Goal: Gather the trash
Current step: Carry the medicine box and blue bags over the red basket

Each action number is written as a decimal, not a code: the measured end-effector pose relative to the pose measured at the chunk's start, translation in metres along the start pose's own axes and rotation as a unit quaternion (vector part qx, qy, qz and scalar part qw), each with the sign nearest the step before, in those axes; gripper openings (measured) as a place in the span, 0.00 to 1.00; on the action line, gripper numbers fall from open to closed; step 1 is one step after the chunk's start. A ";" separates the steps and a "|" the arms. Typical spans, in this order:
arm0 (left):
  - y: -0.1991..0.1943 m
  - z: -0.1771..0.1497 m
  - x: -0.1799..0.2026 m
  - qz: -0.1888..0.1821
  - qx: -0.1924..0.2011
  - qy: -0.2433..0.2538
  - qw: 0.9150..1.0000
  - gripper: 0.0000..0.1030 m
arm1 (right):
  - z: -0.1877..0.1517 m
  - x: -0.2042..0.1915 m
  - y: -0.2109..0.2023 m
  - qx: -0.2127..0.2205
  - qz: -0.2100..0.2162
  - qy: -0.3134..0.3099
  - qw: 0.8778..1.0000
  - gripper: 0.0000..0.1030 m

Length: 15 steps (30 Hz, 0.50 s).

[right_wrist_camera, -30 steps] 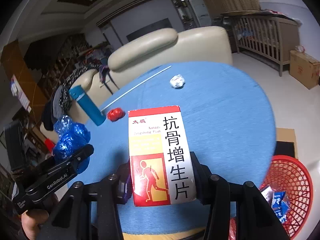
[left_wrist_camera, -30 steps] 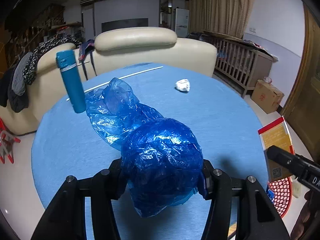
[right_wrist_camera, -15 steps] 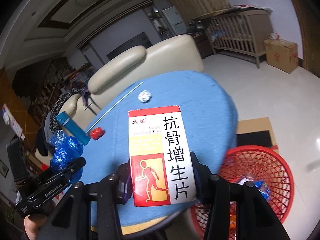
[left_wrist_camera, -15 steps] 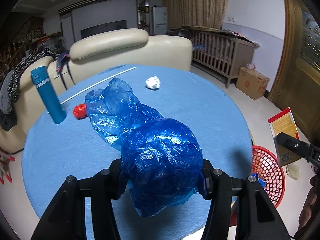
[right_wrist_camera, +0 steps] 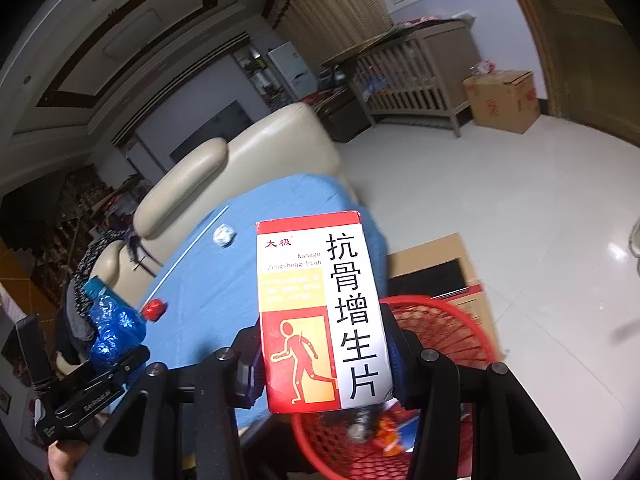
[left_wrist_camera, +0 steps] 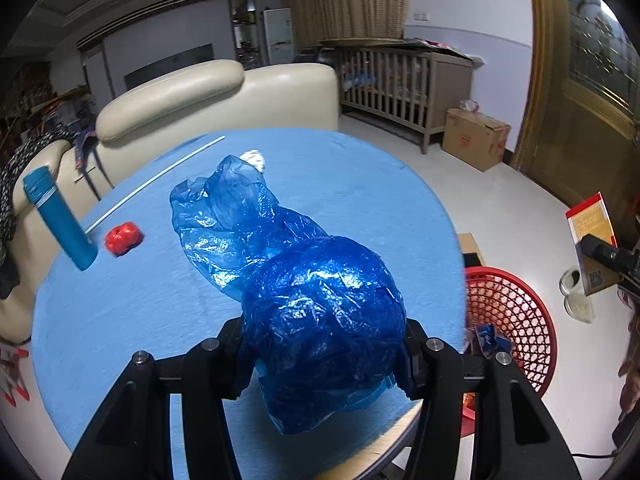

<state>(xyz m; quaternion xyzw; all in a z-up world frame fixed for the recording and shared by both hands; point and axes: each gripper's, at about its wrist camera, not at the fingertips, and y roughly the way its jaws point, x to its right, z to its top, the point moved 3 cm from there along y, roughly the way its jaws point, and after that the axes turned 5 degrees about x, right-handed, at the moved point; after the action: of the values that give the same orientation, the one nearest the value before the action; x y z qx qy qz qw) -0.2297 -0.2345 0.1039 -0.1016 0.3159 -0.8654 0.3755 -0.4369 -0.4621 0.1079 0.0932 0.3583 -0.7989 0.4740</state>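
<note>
Trash is held in both tools, and more is left on the round blue tabletop [left_wrist_camera: 360,184], the largest thing in view. A red mesh basket [left_wrist_camera: 516,312] is set on the floor just beside the tabletop's near right edge, with a few scraps already inside. A crumpled blue plastic bag [left_wrist_camera: 320,320] is clenched in the left tool [left_wrist_camera: 324,354], its loose neck trailing forward over the tabletop. A red-and-white medicine box [right_wrist_camera: 324,316] is gripped upright in the right tool [right_wrist_camera: 320,364], long axis vertical. The coming drop turns on one relation: seen from the right wrist, the basket [right_wrist_camera: 440,320] lies directly behind and below the box, so the right hand is judged much the nearer; from the left tool the basket lies off to the right, beyond the tabletop's rim. A teal bottle [left_wrist_camera: 60,216], a thin white rod [left_wrist_camera: 160,178], a red wad [left_wrist_camera: 124,238] and a white paper ball [left_wrist_camera: 253,157] are left lying on the tabletop.
</note>
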 end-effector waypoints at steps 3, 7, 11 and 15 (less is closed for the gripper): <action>0.001 0.001 0.013 -0.012 -0.002 0.012 1.000 0.56 | 0.002 0.013 -0.009 0.009 -0.013 0.001 1.000 0.49; 0.003 0.002 0.033 -0.026 -0.007 0.027 0.999 0.56 | 0.002 0.026 -0.015 0.012 -0.032 -0.006 0.999 0.49; 0.005 0.003 0.050 -0.036 -0.009 0.042 0.998 0.56 | -0.004 0.035 -0.011 0.002 -0.045 -0.010 0.999 0.49; 0.004 0.003 0.061 -0.043 -0.011 0.054 0.998 0.56 | -0.016 0.044 0.000 -0.020 -0.054 -0.006 0.998 0.49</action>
<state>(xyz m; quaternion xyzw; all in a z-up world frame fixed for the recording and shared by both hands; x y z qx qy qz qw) -0.2692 -0.2817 0.0999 -0.0723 0.3404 -0.8813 0.3197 -0.4639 -0.4818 0.0744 0.0598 0.3760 -0.8166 0.4339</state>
